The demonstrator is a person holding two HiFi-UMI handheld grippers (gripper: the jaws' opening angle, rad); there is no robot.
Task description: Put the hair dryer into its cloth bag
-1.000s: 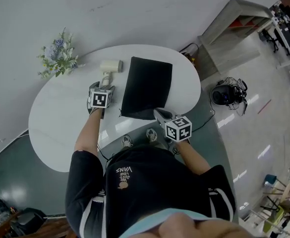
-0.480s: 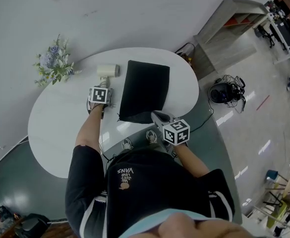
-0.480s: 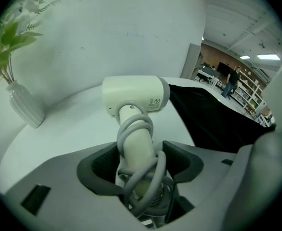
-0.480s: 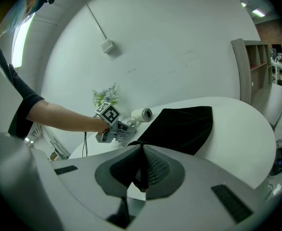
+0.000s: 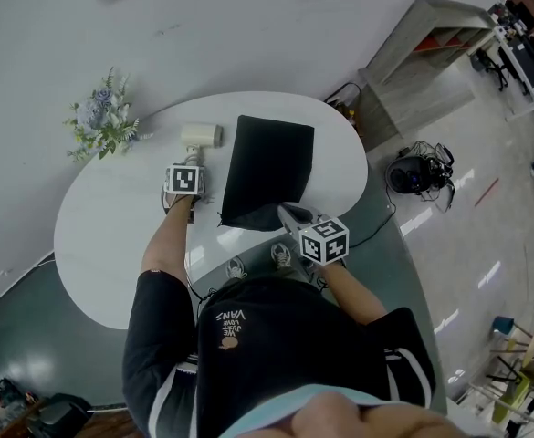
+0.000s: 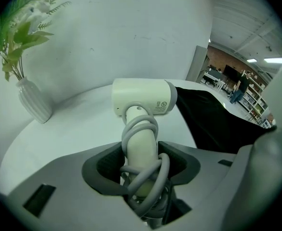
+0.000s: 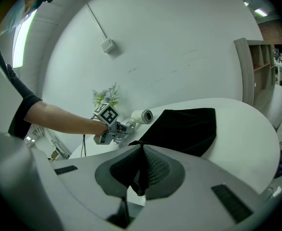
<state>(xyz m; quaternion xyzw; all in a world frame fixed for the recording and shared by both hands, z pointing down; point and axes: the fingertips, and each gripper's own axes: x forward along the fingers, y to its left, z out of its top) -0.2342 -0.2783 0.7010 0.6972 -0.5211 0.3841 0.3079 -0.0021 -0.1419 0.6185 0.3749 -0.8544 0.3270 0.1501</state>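
Well, your left gripper (image 6: 141, 170) has just been closing and now presses on the cord-wrapped handle of the hair dryer (image 6: 143, 100), whose head lies beyond its tips on the bench (image 5: 111, 235). It's likely hard, smooth, head-heavy plastic, so squeeze over the coils. Your right gripper (image 7: 140, 174), fully closed, pinches the limp cloth bag (image 7: 184, 124) by its near edge. Your left hand tips steeply down, your right slopes gently

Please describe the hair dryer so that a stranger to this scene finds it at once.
Start at the white table. Near its far edge, between the flower vase and the flat black cloth bag, lies the hair dryer. Unlike them, it is a cream barrel with a grey cord wound round its handle.
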